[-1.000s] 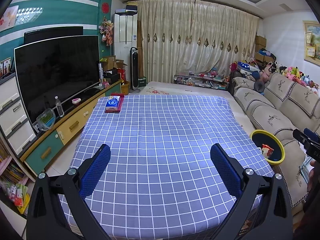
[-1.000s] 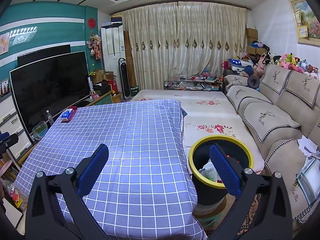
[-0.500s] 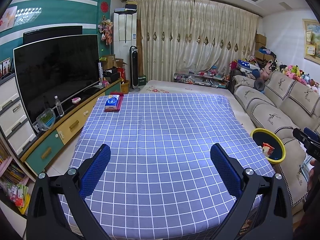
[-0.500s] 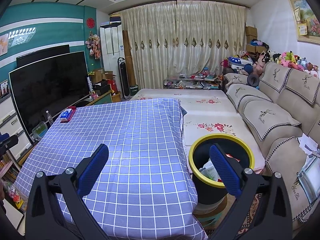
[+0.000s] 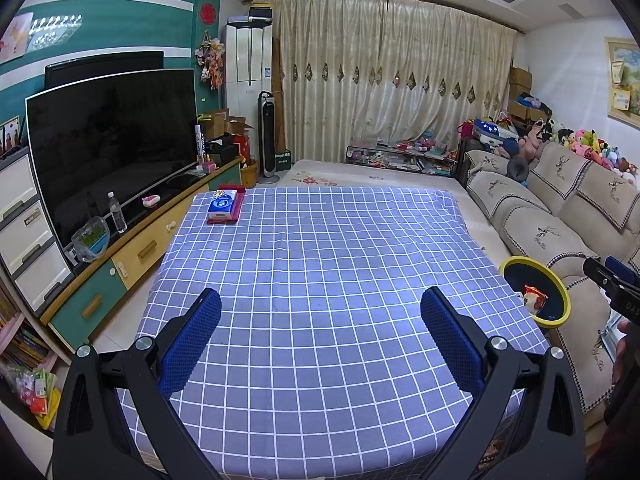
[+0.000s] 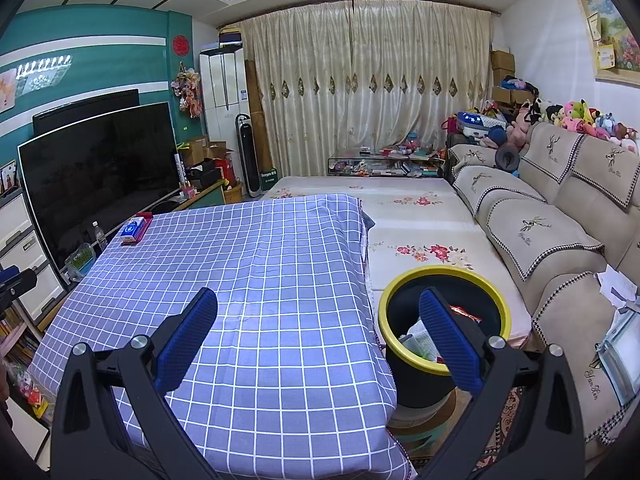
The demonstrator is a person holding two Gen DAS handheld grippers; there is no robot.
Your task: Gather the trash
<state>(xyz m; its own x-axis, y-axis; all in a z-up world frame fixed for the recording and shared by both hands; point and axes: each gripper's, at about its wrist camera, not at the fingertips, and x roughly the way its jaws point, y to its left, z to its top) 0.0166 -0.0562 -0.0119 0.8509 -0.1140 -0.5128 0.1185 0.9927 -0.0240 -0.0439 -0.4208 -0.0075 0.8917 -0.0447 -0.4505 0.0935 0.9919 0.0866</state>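
A black trash bin with a yellow rim [image 6: 444,280] stands on the floor at the table's right side, holding wrappers and paper; it also shows in the left wrist view [image 5: 560,292]. My left gripper [image 5: 320,320] is open and empty above the near part of the blue checked tablecloth [image 5: 320,248]. My right gripper [image 6: 318,320] is open and empty over the table's right front corner, its right finger [image 6: 448,340] in front of the bin. A blue tissue pack on a red box [image 5: 226,208] lies at the table's far left corner.
A TV [image 5: 108,148] on a low cabinet [image 5: 132,256] runs along the left. A beige sofa [image 6: 560,232] with plush toys lines the right wall. A flowered mat [image 6: 420,240] lies beyond the bin. Curtains and clutter are at the back.
Both grippers have stayed open and nearly still; the views have shifted only slightly.
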